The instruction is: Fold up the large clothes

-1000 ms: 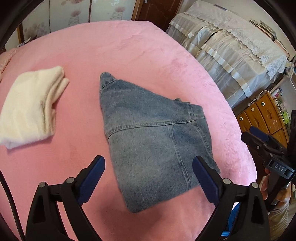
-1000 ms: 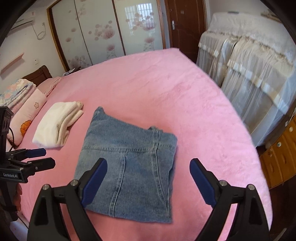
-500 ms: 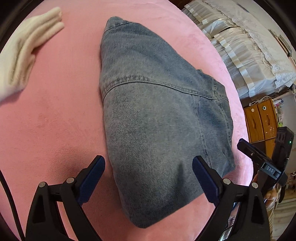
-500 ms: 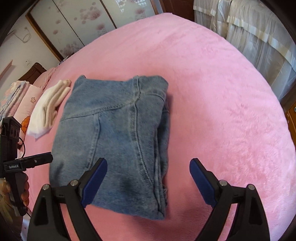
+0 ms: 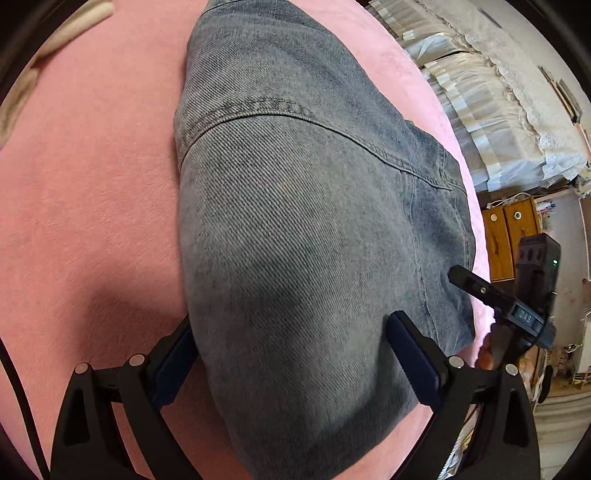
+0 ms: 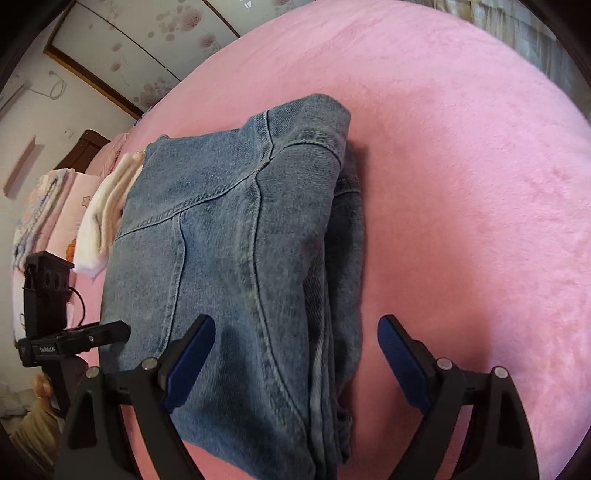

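Note:
Folded blue jeans (image 5: 295, 221) lie on a pink blanket (image 5: 92, 184) and fill most of both views. My left gripper (image 5: 293, 363) is open low at the near edge of the pile. Its left finger (image 5: 173, 365) sits at the denim's left edge and its right finger (image 5: 413, 362) lies over the denim. In the right wrist view the jeans (image 6: 240, 258) show their stacked layers on the right side. My right gripper (image 6: 295, 363) is open across that layered edge, with one finger (image 6: 188, 365) over denim and the other (image 6: 402, 362) over blanket (image 6: 461, 184).
A folded white garment (image 6: 107, 210) lies beyond the jeans' left side, also visible as a white strip (image 5: 55, 33). Pillows (image 6: 48, 206) sit by the headboard. A lace-covered bed (image 5: 498, 92) and wooden drawers (image 5: 506, 236) stand past the blanket's right edge.
Both grippers have moved forward and down onto the jeans, which now fill the views. Both remain open. The jeans have not moved.

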The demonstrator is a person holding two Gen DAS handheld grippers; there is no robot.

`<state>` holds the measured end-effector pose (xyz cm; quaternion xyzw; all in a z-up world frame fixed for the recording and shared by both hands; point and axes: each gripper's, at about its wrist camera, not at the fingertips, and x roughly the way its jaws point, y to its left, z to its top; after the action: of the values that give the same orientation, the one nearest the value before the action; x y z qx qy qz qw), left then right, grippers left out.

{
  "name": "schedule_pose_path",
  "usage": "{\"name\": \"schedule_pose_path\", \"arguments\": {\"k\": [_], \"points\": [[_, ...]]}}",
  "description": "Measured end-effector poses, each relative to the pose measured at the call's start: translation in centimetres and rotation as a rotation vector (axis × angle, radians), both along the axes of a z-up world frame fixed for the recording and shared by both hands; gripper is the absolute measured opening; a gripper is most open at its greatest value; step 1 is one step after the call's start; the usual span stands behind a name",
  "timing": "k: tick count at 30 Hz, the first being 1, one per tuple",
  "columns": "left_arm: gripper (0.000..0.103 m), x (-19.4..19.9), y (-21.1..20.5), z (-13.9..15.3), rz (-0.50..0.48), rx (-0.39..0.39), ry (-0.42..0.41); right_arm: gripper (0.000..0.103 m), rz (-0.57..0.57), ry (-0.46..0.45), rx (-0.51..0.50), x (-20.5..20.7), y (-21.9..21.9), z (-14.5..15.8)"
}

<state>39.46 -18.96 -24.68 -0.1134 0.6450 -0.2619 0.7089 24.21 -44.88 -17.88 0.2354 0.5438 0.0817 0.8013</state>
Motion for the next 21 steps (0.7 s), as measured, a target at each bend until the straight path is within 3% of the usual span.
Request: {"name": "schedule_pose_path", "arguments": {"k": [10,17,21], "points": [[0.102,1.4,-1.1,-2.0,-0.011,-0.051,0.031,0.061,0.033,-0.033,0.285,3.7,-1.3,-3.1],[0.102,1.3,-0.4,-2.3,-0.015,-0.111,0.05,0.054,0.113,-0.028,0.363,3.7,-2.3,-3.4],[0.103,1.3,-1.0,-2.2,-0.033,-0.073,0.044,0.053,0.144,-0.019,0.357,3.3,-2.5,-3.7]]}}
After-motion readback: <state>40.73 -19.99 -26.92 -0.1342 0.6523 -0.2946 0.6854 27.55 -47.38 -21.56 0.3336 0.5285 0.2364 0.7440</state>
